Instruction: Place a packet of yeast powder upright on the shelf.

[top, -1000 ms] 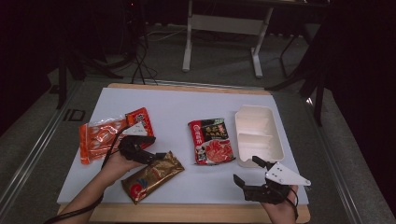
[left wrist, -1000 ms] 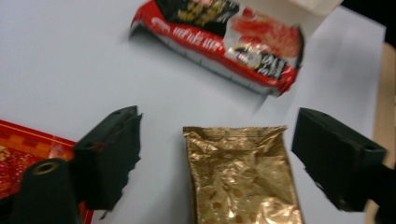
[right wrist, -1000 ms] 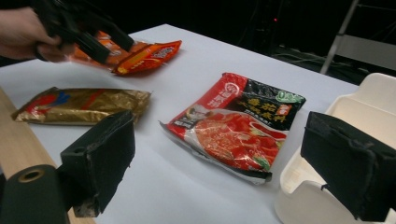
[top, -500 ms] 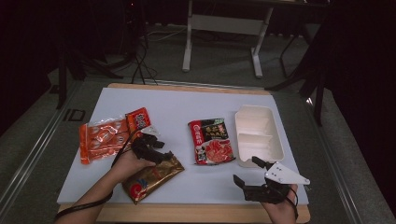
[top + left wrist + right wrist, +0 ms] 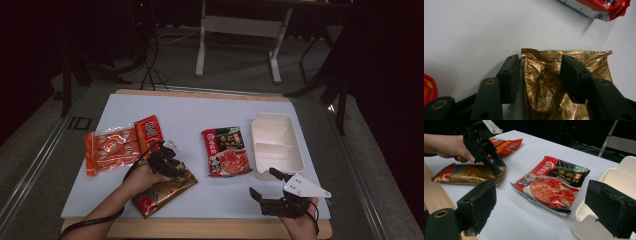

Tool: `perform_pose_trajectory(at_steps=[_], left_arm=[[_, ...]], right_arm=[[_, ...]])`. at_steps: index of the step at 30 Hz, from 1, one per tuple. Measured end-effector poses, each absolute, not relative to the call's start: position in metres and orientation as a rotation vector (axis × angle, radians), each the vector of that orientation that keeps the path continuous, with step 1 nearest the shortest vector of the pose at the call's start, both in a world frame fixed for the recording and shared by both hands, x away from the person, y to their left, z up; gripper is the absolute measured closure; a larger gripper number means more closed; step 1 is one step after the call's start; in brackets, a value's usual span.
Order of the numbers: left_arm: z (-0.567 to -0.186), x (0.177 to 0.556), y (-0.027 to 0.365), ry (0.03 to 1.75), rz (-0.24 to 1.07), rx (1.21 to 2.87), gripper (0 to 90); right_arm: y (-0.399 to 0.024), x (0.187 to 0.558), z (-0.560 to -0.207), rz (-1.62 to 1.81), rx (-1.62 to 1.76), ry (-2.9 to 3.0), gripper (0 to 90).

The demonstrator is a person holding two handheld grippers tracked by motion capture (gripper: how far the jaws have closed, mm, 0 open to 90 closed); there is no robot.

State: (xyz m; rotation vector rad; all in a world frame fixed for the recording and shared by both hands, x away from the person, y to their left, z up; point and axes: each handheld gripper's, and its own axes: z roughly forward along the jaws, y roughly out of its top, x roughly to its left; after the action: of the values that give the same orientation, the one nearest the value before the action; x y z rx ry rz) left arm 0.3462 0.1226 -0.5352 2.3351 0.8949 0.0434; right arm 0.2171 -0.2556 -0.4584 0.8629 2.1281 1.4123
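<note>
A gold foil packet lies near the front left of the white board. My left gripper points down on the packet's far end. In the left gripper view the jaws have just been closing: my left gripper has one pad against the edge of the gold packet and the other on its face, and the foil bunches up between them. My right gripper hovers open at the front right, empty. In the right gripper view it faces a red and black packet.
The red and black packet lies mid-board beside an empty white two-compartment tray. Orange packets lie at the left. The board's wooden front edge runs under both hands. A metal stand is beyond the table.
The left hand has moved right and down from beside the orange packets onto the gold packet's far end. Its jaws have narrowed. The right hand has stayed where it was.
</note>
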Motion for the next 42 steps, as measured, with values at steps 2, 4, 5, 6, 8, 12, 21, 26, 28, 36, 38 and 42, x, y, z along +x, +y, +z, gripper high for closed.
perform_pose_trajectory(at_steps=[2,4,5,6,8,12,21,26,28,36,38,42], left_arm=[[-0.535,0.346,0.121,0.896,0.049,2.348,51.8],[-0.534,0.345,0.118,0.891,0.068,2.374,52.3],[-0.533,0.344,0.116,0.891,0.078,2.381,52.8],[-0.533,0.343,0.115,0.882,0.098,2.399,53.9],[-0.532,0.34,0.11,0.879,0.141,2.425,57.2],[-0.531,0.334,0.104,0.871,0.192,2.451,63.3],[-0.53,0.327,0.102,0.853,0.24,2.468,86.1],[-0.525,0.326,0.111,0.881,0.21,2.408,88.3],[-0.522,0.325,0.114,0.886,0.23,2.396,88.5],[-0.5,0.317,0.134,0.905,0.269,2.307,88.9],[-0.494,0.314,0.137,0.913,0.284,2.292,89.0],[-0.484,0.308,0.143,0.914,0.278,2.25,89.1]], right_arm=[[-0.256,0.217,-0.458,1.411,0.863,2.125,10.3],[-0.256,0.217,-0.458,1.413,0.866,2.125,10.3],[-0.256,0.217,-0.459,1.412,0.867,2.127,10.3],[-0.256,0.217,-0.459,1.41,0.865,2.127,10.3],[-0.256,0.217,-0.459,1.412,0.864,2.129,10.3],[-0.255,0.217,-0.459,1.408,0.862,2.133,10.3],[-0.255,0.218,-0.459,1.408,0.864,2.135,10.3],[-0.257,0.218,-0.458,1.422,0.875,2.124,12.5],[-0.257,0.218,-0.458,1.421,0.881,2.12,12.5],[-0.256,0.214,-0.452,1.478,0.853,2.108,10.2],[-0.255,0.214,-0.452,1.478,0.847,2.11,10.2],[-0.254,0.215,-0.452,1.458,0.818,2.121,10.3]])
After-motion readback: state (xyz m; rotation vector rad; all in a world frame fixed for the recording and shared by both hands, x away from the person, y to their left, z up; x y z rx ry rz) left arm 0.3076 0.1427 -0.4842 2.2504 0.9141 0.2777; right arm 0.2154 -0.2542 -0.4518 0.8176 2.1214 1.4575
